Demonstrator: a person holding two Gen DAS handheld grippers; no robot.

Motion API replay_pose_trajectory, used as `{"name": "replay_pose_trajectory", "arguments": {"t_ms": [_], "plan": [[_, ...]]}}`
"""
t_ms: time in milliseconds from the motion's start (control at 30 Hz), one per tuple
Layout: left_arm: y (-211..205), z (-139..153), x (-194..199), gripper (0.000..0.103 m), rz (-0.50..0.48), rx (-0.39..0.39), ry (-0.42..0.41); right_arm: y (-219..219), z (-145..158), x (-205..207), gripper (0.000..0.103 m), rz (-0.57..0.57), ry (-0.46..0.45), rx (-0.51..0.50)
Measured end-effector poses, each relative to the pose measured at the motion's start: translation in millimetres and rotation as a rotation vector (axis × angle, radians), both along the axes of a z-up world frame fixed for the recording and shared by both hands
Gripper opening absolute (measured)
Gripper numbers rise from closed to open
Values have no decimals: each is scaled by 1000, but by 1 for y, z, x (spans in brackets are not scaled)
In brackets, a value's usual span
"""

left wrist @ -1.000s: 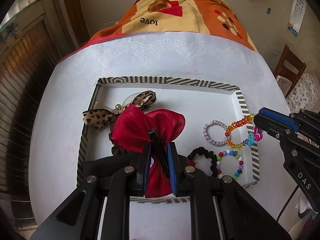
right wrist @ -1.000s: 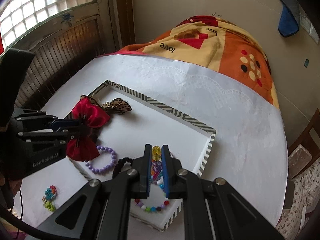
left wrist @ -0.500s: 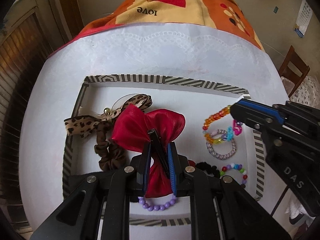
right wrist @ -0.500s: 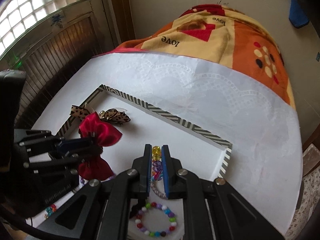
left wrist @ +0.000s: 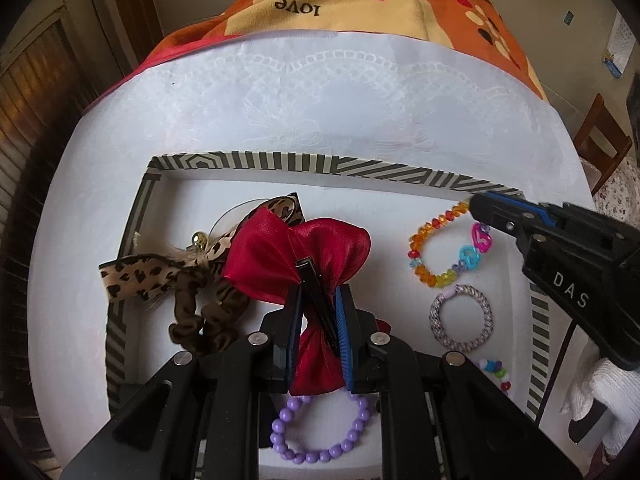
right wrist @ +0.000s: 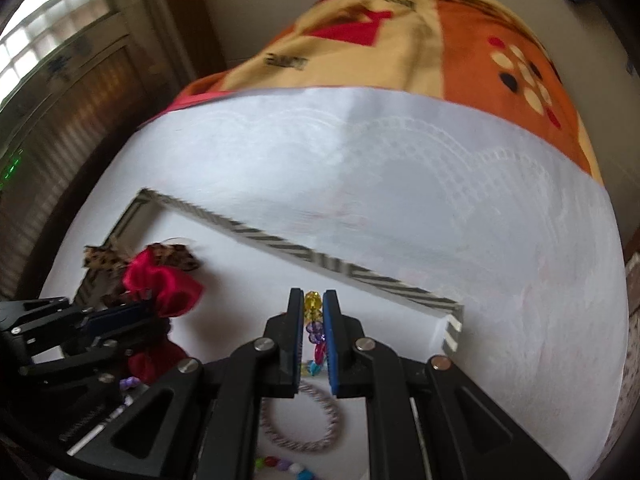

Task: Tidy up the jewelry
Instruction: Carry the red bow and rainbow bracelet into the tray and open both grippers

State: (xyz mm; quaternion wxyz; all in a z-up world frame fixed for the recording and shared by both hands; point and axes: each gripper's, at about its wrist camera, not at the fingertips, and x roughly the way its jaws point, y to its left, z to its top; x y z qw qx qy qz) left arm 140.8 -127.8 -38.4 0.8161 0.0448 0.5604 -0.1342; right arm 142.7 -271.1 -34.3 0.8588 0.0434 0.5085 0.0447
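From the left wrist view, the left gripper [left wrist: 318, 320] was closed on the black clip of a red bow [left wrist: 296, 256], whose satin loops spread out beyond the fingertips while its lower lobe hung between the fingers. The bow hovered over a shallow white tray [left wrist: 280, 162] with a striped rim, which sat on the white-covered table [left wrist: 320, 100]. Under and to the left of the bow lay a leopard-print bow [left wrist: 140, 280] with a small gold bell, touching a brown scrunchie [left wrist: 196, 320]. A purple bead bracelet [left wrist: 320, 446] lay in the tray just below the gripper. On the right side of the tray, the right gripper [left wrist: 478, 208] came in from the right edge, holding one end of a multicoloured bead bracelet [left wrist: 432, 256] whose loop lay on the tray floor. A woven grey-lilac hair tie [left wrist: 460, 318] lay just below that, and part of a pastel bead bracelet [left wrist: 496, 372] showed lower still.

From the right wrist view, which was somewhat blurred, the right gripper [right wrist: 313, 340] had its jaws narrowed around the multicoloured bead bracelet [right wrist: 313, 304], a yellow bead at the fingertips and purple and pink beads further down. The hair tie [right wrist: 300, 420] lay on the tray [right wrist: 340, 270] beneath the fingers. At left, the left gripper [right wrist: 140, 308] held the red bow [right wrist: 160, 284] over the tray, with the leopard-print bow [right wrist: 100, 258] behind it.
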Motion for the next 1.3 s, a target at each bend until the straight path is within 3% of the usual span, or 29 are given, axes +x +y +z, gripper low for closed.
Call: {"name": "replay_pose_trajectory", "arguments": {"t_ms": [433,500,567,633,833,1067,1300], "plan": [[-7,-18,21,8,44,-55,24,-15,-20,-4,10,-51,13,-52],[-6,-19,23,10,49,-94,35,-15,-20,-5,15,-51,15,-59],[-4,-21,24,14,56,-107,51,-15,-18,-8,32,-55,15,-46],[0,-20,24,18,65,-106,48,-15,-14,-12,40,-58,9,-27],[8,-12,12,27,75,-99,22,-14,-1,-29,43,-56,-11,-20],[13,2,-6,28,67,-78,-11,-15,5,-51,55,-89,-6,4],[23,15,-27,28,88,-61,-37,-7,13,-70,58,-97,-6,23]]}}
